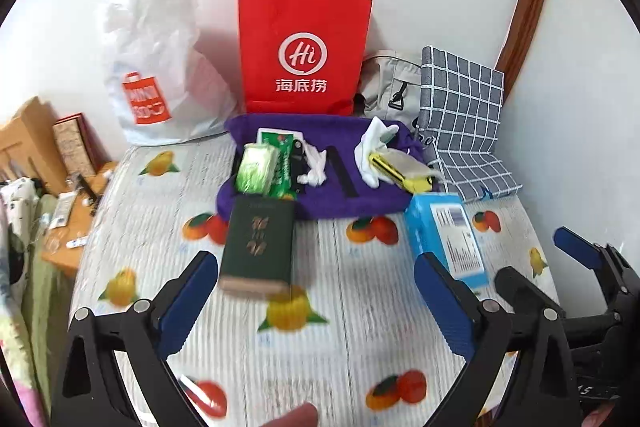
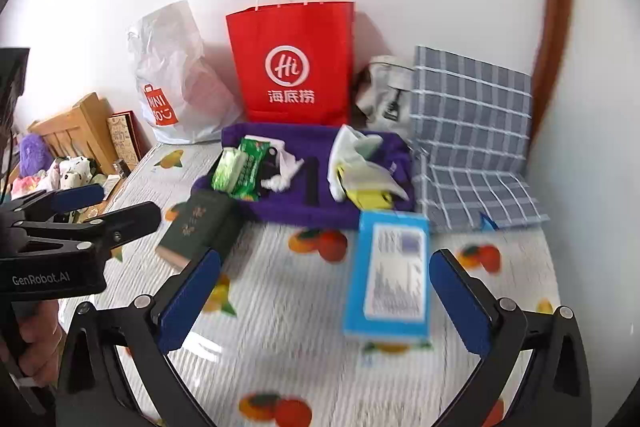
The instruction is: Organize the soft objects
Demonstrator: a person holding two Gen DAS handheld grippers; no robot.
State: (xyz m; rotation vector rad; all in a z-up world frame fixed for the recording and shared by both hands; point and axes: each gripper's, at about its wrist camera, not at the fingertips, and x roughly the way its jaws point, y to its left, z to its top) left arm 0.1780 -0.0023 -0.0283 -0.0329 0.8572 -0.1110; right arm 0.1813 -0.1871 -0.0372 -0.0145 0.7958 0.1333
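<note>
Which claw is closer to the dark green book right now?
Left. The left claw stands open just in front of the dark green book; the right claw is open further right, facing the blue box.

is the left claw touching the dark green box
Apart. The left wrist view shows the left claw open, its blue pads clear on either side of the dark green box lying on the sheet.

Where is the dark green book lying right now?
The dark green book lies on the fruit-print sheet, its far end at the purple cloth's front-left edge, left of the blue box.
</note>
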